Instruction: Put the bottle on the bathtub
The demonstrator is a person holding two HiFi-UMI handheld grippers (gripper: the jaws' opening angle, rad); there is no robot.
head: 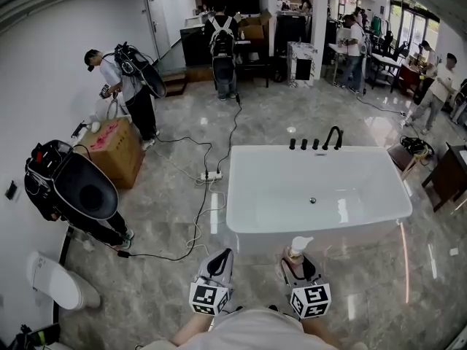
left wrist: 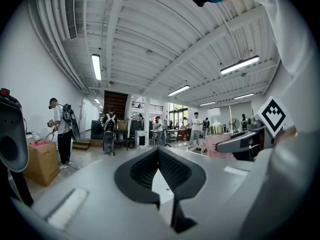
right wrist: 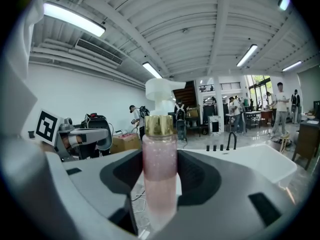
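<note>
Head view: the white bathtub (head: 252, 188) fills the middle of the marble floor, with its long near edge facing you. A black faucet (head: 333, 137) and a row of black knobs (head: 303, 144) stand on its far edge, right of centre. The basin looks bare apart from the drain.

A cardboard box (head: 113, 150) stands well off the tub's left edge, with a person bent over it. A power strip (head: 211, 175) lies on the floor just beside the far-left corner, and cables run from it past the left edge.

Your left tongs (head: 223, 255) hover off the near edge, close to the near-left corner. In the left gripper view the left tongs (left wrist: 158, 151) are clenched tip to tip with nothing between them.

Your right tongs (head: 295, 259) hover off the near edge around its middle, apart from the left pair. In the right gripper view the right tongs (right wrist: 160, 184) are clamped on the bottle (right wrist: 160, 169), one jaw on each side of its body.

The bottle (head: 297, 250) is upright and held in the air against the tub's near wall. It's not on the rim. It's a clear bottle holding pink liquid.

The bathtub (right wrist: 265, 166) shows behind it in the right gripper view, off to the right. The white pump head (right wrist: 161, 91) sits on top, with the gold collar (right wrist: 159, 125) just under it.
</note>
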